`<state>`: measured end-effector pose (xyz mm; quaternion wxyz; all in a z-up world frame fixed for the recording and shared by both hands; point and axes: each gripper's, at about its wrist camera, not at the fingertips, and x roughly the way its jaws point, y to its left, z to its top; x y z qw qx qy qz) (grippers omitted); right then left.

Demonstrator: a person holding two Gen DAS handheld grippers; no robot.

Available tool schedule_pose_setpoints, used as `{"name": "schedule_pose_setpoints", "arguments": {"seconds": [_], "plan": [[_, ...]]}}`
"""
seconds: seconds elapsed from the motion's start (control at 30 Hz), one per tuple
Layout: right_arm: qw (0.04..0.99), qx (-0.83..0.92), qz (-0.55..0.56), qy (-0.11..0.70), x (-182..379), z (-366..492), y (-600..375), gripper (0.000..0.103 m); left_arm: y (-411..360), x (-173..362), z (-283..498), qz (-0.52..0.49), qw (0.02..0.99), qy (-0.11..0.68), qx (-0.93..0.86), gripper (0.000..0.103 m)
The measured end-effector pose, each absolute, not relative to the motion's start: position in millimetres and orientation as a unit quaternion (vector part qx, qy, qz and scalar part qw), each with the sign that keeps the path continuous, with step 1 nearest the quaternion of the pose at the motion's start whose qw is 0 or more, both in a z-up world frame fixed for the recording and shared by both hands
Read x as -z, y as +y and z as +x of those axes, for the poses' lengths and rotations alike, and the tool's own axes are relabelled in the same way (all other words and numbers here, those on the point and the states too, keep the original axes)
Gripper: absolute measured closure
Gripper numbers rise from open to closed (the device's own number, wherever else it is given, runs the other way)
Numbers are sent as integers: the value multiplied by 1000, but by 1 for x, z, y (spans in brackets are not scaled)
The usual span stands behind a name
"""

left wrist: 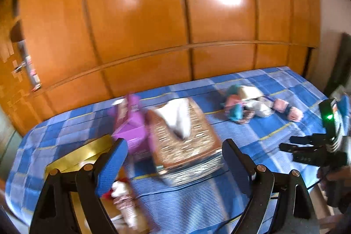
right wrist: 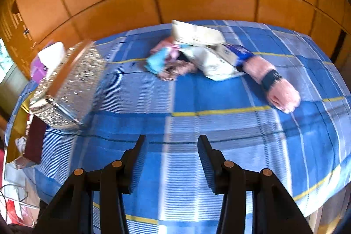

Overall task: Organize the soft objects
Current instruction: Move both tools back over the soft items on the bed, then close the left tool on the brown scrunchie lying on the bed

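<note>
A heap of soft things (right wrist: 197, 56) lies on the blue checked bedspread (right wrist: 219, 128): pale cloths, teal and pink pieces, and a pink fuzzy roll (right wrist: 274, 78) with a dark band. The same heap (left wrist: 245, 106) shows at the back right in the left wrist view. A glittery box (left wrist: 186, 142) holds a white cloth (left wrist: 177, 117); it shows again as the glittery box (right wrist: 70, 84) at the left in the right wrist view. My left gripper (left wrist: 175, 152) hangs wide open before that box, holding nothing. My right gripper (right wrist: 172, 146) is open over bare bedspread, short of the heap.
A purple box (left wrist: 131, 126) and a gold box (left wrist: 83, 155) stand left of the glittery one, with small red and white soft pieces (left wrist: 122, 196) beside them. A wooden wardrobe (left wrist: 153, 25) runs along the far side of the bed. The other hand-held gripper (left wrist: 307, 150) shows at the right edge.
</note>
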<state>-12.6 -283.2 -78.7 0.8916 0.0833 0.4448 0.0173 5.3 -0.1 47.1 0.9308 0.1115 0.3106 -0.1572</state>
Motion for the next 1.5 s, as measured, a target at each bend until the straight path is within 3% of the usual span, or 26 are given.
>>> {"name": "schedule_pose_setpoints", "arguments": {"seconds": [0.27,0.47,0.57,0.63,0.73,1.07,1.1,1.13,1.17,1.5], "plan": [[890,12,116,440,89,-24,-313,56,-83,-38,19,135,894,339,258,19],[895,19,121,429,84,-26,-323,56,-147,-2,46,144,860,397,288,33],[896,29,122,426,83,-27,-330,56,-173,21,58,145,844,421,298,43],[895,37,134,425,84,-28,-337,56,-189,37,64,152,837,428,305,61],[893,40,148,423,85,-29,-345,56,-214,66,81,162,827,439,311,74],[883,41,190,427,95,-30,-363,56,-260,111,131,216,828,438,275,74],[882,41,193,427,96,-30,-364,56,-264,117,136,225,826,442,269,78],[882,41,193,428,97,-30,-364,56,-267,122,141,236,825,441,262,101],[882,40,193,427,97,-30,-364,56,-267,124,143,246,832,432,247,103],[881,50,200,426,101,-30,-369,56,-197,104,77,140,835,441,299,103]]}}
